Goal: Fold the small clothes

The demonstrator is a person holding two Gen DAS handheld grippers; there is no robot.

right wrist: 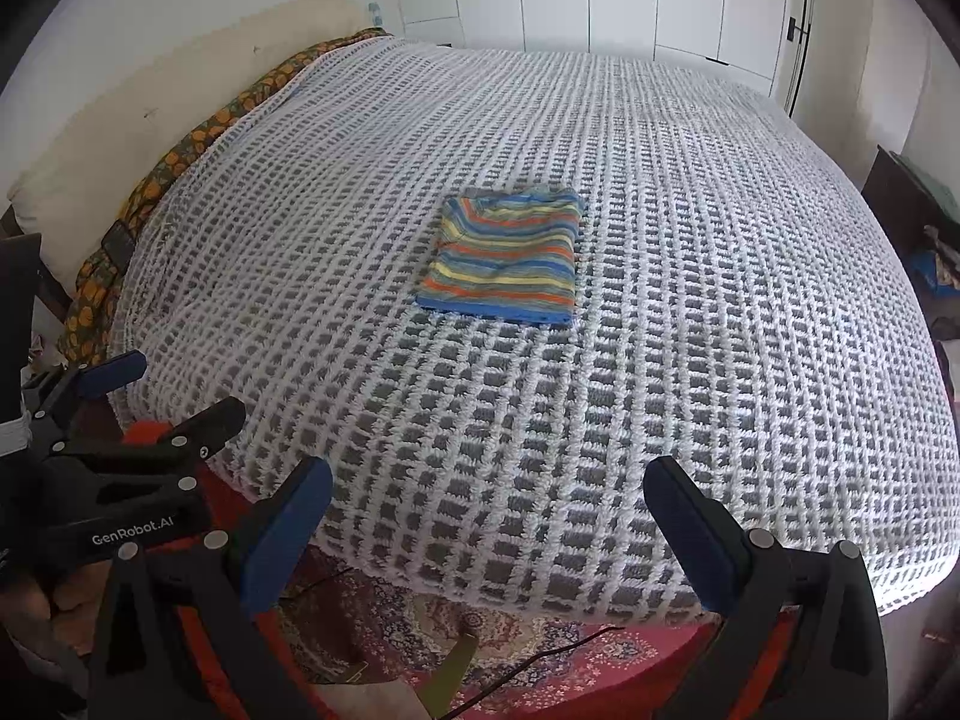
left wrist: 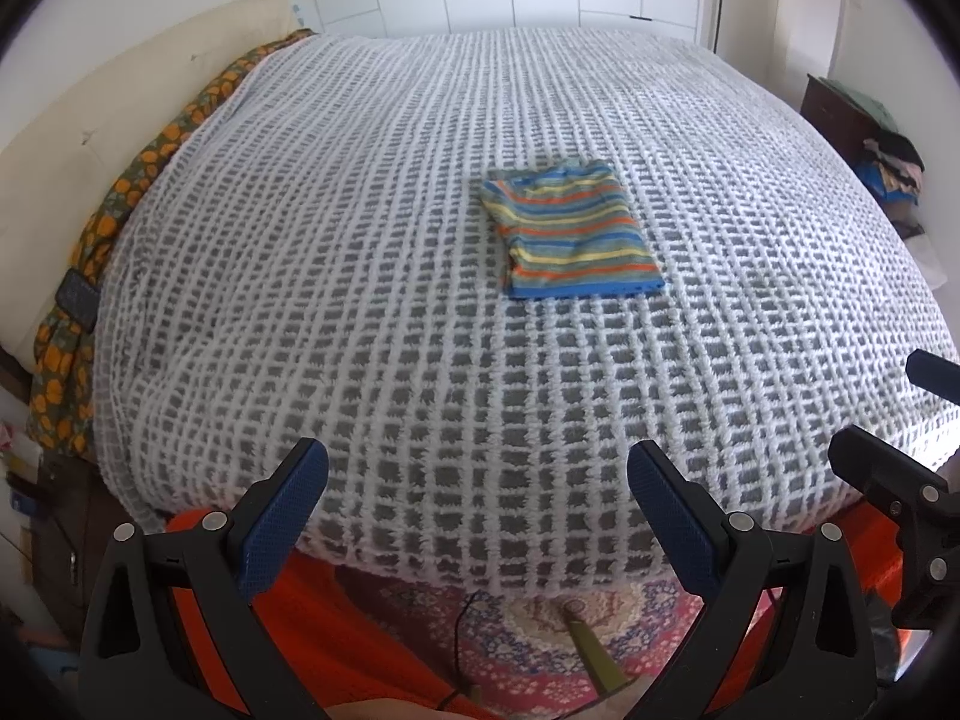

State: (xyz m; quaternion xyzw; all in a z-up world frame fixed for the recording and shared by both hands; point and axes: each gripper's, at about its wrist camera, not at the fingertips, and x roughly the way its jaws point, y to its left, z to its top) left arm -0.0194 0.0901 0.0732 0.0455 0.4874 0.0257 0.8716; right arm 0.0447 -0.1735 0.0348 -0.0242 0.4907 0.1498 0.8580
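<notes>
On the bed [left wrist: 420, 312], a striped garment [left wrist: 570, 234] lies folded. Left tool [left wrist: 477, 504] and right tool [right wrist: 489, 516] hover spread, empty; any final tidy should press edges flat.

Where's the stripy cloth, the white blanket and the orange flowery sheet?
stripy cloth [left wrist: 573, 231], left wrist view, middle of its folded top.
white blanket [left wrist: 360, 300], left wrist view, bare checked part left of the cloth.
orange flowery sheet [right wrist: 180, 150], right wrist view, strip along the bed's left edge.
</notes>
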